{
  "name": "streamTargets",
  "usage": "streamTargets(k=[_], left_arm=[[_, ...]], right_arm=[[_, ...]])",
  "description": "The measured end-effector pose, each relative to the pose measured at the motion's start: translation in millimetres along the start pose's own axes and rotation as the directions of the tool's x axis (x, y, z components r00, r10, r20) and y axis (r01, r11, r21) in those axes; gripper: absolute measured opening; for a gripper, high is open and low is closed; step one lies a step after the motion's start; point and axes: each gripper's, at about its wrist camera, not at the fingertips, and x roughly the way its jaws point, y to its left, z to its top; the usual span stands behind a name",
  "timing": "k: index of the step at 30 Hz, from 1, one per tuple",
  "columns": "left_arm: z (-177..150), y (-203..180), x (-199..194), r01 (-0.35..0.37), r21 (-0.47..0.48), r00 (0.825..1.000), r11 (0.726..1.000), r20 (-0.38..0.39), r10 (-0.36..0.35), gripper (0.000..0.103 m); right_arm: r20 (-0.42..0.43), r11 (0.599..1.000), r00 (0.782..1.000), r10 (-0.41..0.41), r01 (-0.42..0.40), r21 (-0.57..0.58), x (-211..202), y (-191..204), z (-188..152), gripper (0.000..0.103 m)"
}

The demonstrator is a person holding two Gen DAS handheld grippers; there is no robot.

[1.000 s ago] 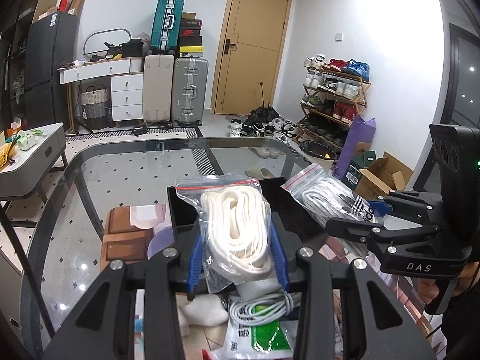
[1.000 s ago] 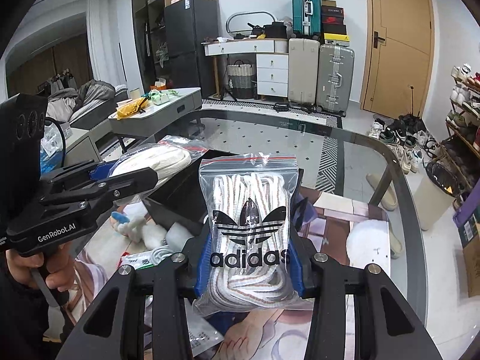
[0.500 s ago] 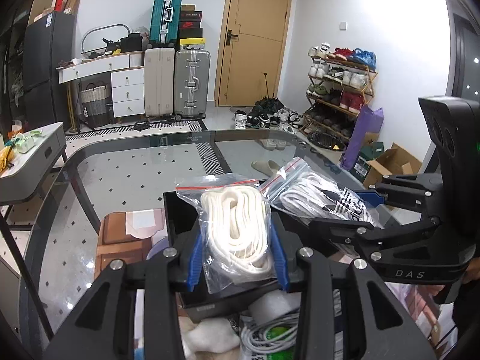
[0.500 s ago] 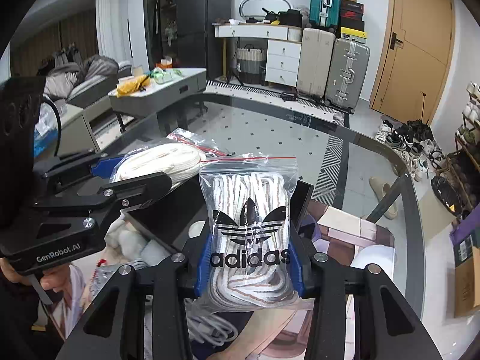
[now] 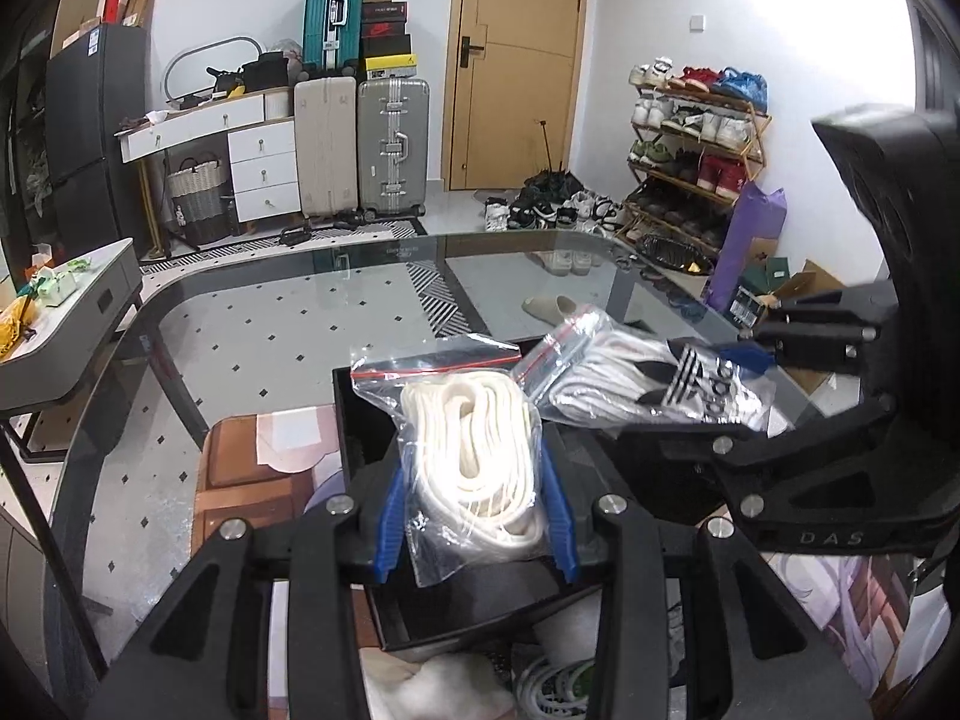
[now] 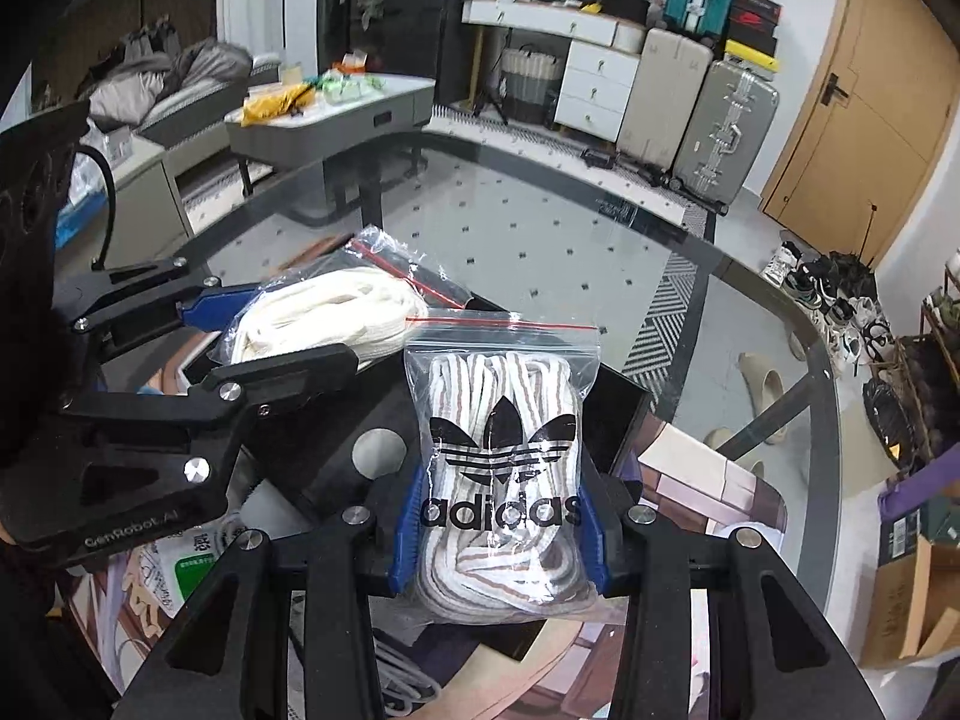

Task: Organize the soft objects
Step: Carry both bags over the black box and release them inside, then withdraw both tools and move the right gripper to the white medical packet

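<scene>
Left gripper (image 5: 474, 519): jaws clamped on the bag of cream laces (image 5: 471, 450). Blue pads press in on both sides of its lower half, and the red zip strip at the top sticks out ahead of the fingertips, tilted slightly.

Right gripper (image 6: 495, 531): jaws clamped on the adidas bag of striped laces (image 6: 501, 480). The pads squeeze it at logo level, the bag stands upright between them, and the zip strip is on top.

The two bags sit side by side and close, with their top corners nearly meeting. I can't tell if the plastic actually touches. In the left view the right gripper comes in from the right side and its bag lies just right of the cream one.

Directly under and just beyond both sets of jaws is a black open box (image 5: 360, 420). Both bags hang over its inside and neither rests on its floor.

On the near side of the box, below the fingers, there's clutter: a coiled white cable (image 5: 552, 687), a white soft lump (image 5: 438, 690) and a green-and-white packet (image 6: 180, 564).

All of it sits on a printed mat (image 6: 690, 474) on a glass table (image 5: 270, 324).

Far beyond the jaws are suitcases (image 5: 360, 144), a wooden door (image 5: 516, 60) and a shoe rack (image 5: 690, 150).
</scene>
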Motion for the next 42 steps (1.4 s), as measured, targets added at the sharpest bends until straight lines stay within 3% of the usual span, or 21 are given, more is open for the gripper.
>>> streamTargets(k=[11,19,21,23,25,28,29,31,33,37,42], left_arm=[[-1.7,-2.5,5.7,-0.019,0.030,1.000,0.999,-0.022,0.020,0.039],[-2.3,-1.8,0.8,0.008,0.019,0.999,1.000,-0.034,-0.007,0.040],[-1.8,-1.3,-1.3,0.013,0.017,0.999,1.000,-0.032,-0.013,0.045],[-1.1,-1.0,-5.8,0.016,0.015,1.000,1.000,-0.020,-0.016,0.059],[0.1,-0.5,-12.7,0.012,0.009,1.000,1.000,0.002,-0.012,0.066],[1.5,1.0,-24.1,0.006,-0.002,0.999,1.000,0.035,-0.006,0.090],[1.1,2.0,-30.0,0.003,-0.006,0.999,1.000,0.054,-0.003,0.093],[1.6,3.4,-37.0,0.008,-0.011,0.997,1.000,0.070,-0.007,0.095],[-0.2,6.2,-44.5,0.004,-0.025,0.997,1.000,0.082,-0.002,0.103],[-7.1,12.8,-61.3,0.021,-0.055,0.994,0.998,0.108,-0.015,0.103],[-18.0,13.4,-80.9,0.012,-0.065,0.992,0.998,0.124,-0.004,0.103]], right_arm=[[-0.085,0.997,0.996,0.001,-0.008,-0.080,30.8,2.0,13.7,0.043],[-0.076,0.995,0.997,0.021,-0.028,-0.097,32.7,1.1,14.8,0.045],[-0.058,0.995,0.998,0.017,-0.022,-0.098,27.7,1.3,12.8,0.056],[-0.030,0.994,1.000,0.003,-0.006,-0.113,18.2,2.1,10.3,0.062],[-0.010,0.993,1.000,-0.012,0.011,-0.113,10.1,2.7,8.3,0.068],[0.030,0.996,0.999,-0.024,0.026,-0.086,-3.8,0.3,3.0,0.076],[0.051,0.997,0.998,-0.033,0.037,-0.073,-9.5,-0.3,0.9,0.082],[0.104,0.997,0.993,-0.056,0.060,-0.038,-22.6,-1.3,-5.9,0.089],[0.154,0.997,0.985,-0.073,0.071,0.016,-34.8,-4.6,-12.5,0.101],[0.233,0.991,0.970,-0.064,0.034,0.128,-58.7,-9.4,-30.7,0.102],[0.271,0.982,0.962,-0.046,-0.006,0.189,-78.5,-4.9,-52.5,0.102]])
